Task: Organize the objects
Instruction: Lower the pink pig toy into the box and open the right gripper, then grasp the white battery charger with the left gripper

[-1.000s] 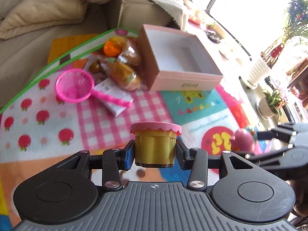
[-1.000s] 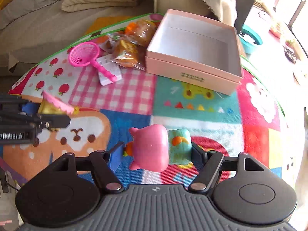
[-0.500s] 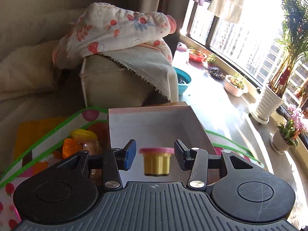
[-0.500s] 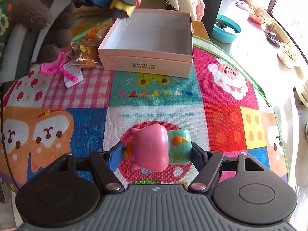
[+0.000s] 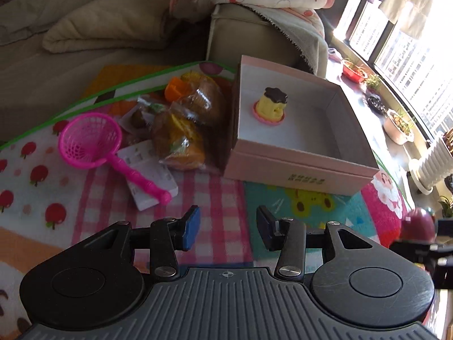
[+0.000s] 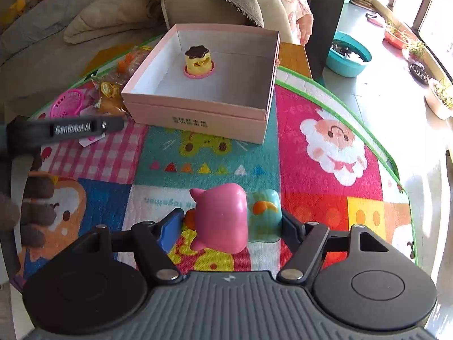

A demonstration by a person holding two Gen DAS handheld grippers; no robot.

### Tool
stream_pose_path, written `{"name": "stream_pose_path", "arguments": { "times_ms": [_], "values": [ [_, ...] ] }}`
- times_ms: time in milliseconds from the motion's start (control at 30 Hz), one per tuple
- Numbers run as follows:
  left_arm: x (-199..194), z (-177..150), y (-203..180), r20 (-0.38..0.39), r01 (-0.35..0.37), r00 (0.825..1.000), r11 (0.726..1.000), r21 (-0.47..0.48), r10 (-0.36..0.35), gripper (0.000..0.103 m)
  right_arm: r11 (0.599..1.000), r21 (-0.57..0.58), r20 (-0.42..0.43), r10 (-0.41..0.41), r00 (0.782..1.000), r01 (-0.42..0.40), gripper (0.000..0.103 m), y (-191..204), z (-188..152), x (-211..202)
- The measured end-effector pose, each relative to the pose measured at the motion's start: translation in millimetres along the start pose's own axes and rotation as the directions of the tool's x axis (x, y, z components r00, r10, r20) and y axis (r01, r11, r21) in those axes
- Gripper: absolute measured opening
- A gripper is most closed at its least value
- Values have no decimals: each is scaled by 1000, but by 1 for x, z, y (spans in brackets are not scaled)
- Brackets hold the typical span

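Note:
A yellow pudding toy (image 5: 271, 106) with a pink rim and a dark top stands in the open pink box (image 5: 300, 167), toward its far left corner; the right wrist view also shows the toy (image 6: 199, 62) inside the box (image 6: 195, 113). My left gripper (image 5: 228, 228) hovers over the mat in front of the box, open, with nothing between its fingers. My right gripper (image 6: 230, 225) is shut on a pink pig toy (image 6: 220, 218) with a teal part, held above the mat short of the box. The pig toy (image 5: 419, 223) shows at the left view's right edge.
A pink toy strainer (image 5: 90, 141), a white card (image 5: 150, 175) and several wrapped snacks (image 5: 181, 130) lie left of the box on the colourful mat (image 6: 334, 147). A sofa stands behind. A teal basin (image 6: 348, 56) and plant pots sit by the window. A gloved hand (image 6: 34, 212) is at the left.
The left gripper carried the pudding toy over the box, let it go inside and drew back toward the mat. The right gripper moved across the mat with the pig toy still held.

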State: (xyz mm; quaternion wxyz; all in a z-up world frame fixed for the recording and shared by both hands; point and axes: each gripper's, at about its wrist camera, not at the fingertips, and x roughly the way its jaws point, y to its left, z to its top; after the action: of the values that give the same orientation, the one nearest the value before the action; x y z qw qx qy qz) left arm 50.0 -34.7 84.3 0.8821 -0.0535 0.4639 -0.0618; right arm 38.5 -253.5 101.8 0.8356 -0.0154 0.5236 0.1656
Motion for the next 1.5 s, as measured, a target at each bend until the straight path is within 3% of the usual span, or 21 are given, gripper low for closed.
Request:
{"name": "stream_pose_path", "arguments": {
  "times_ms": [133,267,300,433,667,800,900,967,1033,1167,1300,1367,1433,1500],
  "values": [
    [-13,-22,17,-34,-48,998,996,-74,45,49,999,-45,114,-4,993,9,72,-4,52,-3],
    [-19,-30,28,-36,-90,996,989,-121,86,49,999,-32,248,-4,969,13,77,-12,117,-5],
    [-19,-30,30,-36,-99,995,986,-131,95,49,1000,-22,256,-2,967,8,86,-13,128,-4],
    [-24,-35,41,-38,-129,992,975,-181,124,49,1000,0,266,24,964,-25,89,-5,150,2],
    [-17,-21,61,-28,-157,987,949,-272,155,49,987,-155,137,56,989,-35,91,32,94,32],
    [-6,8,70,18,-118,991,936,-330,131,48,987,-145,28,70,997,-65,91,30,55,43],
    [9,30,66,58,-76,993,944,-322,100,48,991,-107,-44,76,996,-81,91,23,32,49],
    [21,43,61,74,-101,990,960,-262,124,49,992,-97,-72,78,994,-84,91,20,20,51],
    [35,51,57,68,-155,983,967,-201,172,49,992,-101,-83,72,994,-80,91,16,13,53],
    [54,52,62,46,-184,980,969,-167,194,50,992,-104,-89,63,994,-72,94,10,12,56],
    [53,46,77,18,-206,977,961,-187,213,52,995,-85,-82,46,996,-53,97,4,15,59],
    [54,42,83,-24,-252,968,952,-176,251,54,995,-66,-97,62,993,-68,98,2,15,64],
    [50,37,91,-19,-224,974,950,-218,225,52,995,-81,-108,53,993,-61,98,3,14,70],
    [45,34,96,-2,-143,989,950,-279,148,51,994,-90,-114,44,993,-55,98,5,12,73]
  ]
}}
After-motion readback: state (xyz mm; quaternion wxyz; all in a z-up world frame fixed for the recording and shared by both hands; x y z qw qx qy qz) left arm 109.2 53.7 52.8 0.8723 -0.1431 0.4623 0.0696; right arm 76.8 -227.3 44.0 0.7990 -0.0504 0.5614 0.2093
